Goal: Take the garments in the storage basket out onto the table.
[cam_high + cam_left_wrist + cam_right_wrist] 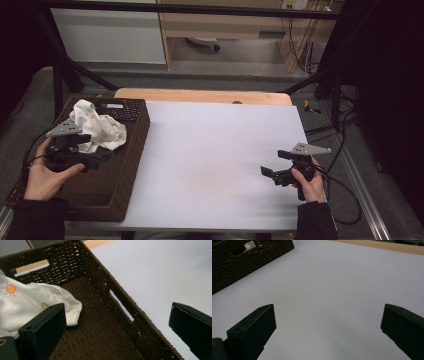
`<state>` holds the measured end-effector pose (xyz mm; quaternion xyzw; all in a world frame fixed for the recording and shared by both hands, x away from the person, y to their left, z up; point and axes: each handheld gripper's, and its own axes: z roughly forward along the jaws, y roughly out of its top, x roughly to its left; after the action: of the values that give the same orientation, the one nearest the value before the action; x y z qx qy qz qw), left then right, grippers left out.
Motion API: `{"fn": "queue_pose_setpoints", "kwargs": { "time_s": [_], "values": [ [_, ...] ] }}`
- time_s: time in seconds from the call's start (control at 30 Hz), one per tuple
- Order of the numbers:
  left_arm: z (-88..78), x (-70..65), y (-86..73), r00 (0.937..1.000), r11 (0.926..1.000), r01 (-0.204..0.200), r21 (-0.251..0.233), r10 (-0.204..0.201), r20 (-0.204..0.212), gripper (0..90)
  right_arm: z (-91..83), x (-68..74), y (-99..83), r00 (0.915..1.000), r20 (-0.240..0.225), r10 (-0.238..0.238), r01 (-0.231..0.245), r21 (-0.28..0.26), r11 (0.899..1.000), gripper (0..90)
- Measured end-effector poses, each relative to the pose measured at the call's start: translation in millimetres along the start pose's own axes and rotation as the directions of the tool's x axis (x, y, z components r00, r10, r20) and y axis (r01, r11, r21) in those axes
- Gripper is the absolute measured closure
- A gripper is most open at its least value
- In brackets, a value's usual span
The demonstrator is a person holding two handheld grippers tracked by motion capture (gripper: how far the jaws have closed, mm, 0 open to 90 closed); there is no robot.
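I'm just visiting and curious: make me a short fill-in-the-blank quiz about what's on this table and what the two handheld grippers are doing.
1. The crumpled white cloth lies inside a dark woven ____.
2. The little picture printed on the cloth is an orange ____.
3. The left gripper hangs over the basket with its jaws ____.
4. The right gripper is over the bare ____ sheet that covers the table.

Missing words: basket; sun; open; white
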<state>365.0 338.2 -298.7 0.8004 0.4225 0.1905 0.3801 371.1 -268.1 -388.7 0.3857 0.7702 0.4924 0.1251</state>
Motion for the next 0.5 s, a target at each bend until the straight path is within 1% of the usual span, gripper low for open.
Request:
{"fn": "queue_pose_setpoints", "kwargs": {
  "time_s": [0.1, 0.2, 0.23, 0.4, 0.5],
  "values": [
    [-3.0, 5.2, 5.9, 0.9997, 1.0, -0.005, 0.008, 0.005, -0.024, 1.2, -0.4, -0.1, 0.1, 1.0, 0.002, 0.001, -0.001, 0.0, 1.0, 0.7],
    [-5.8, 11.9, 12.7, 0.9993, 0.9999, -0.001, 0.014, 0.002, -0.038, 1.2, -0.1, 0.0, 0.0, 1.0, 0.001, 0.001, -0.001, 0.0, 1.0, 0.7],
    [-6.0, 13.5, 15.0, 0.999, 0.9999, 0.004, 0.015, -0.003, -0.044, 1.2, 0.1, 0.0, 0.0, 1.0, 0.0, 0.0, 0.0, 0.0, 1.0, 0.7],
    [-6.0, 21.7, 26.2, 0.9972, 0.9994, -0.003, 0.035, 0.005, -0.075, 1.2, -0.2, -0.1, 0.1, 1.0, 0.0, 0.001, -0.001, 0.0, 1.0, 0.7],
    [-4.1, 27.4, 30.8, 0.9967, 0.9993, 0.009, 0.035, -0.007, -0.081, 1.2, 0.0, 0.0, 0.1, 1.0, 0.0, 0.001, -0.001, 0.0, 1.0, 0.7]
  ]
}}
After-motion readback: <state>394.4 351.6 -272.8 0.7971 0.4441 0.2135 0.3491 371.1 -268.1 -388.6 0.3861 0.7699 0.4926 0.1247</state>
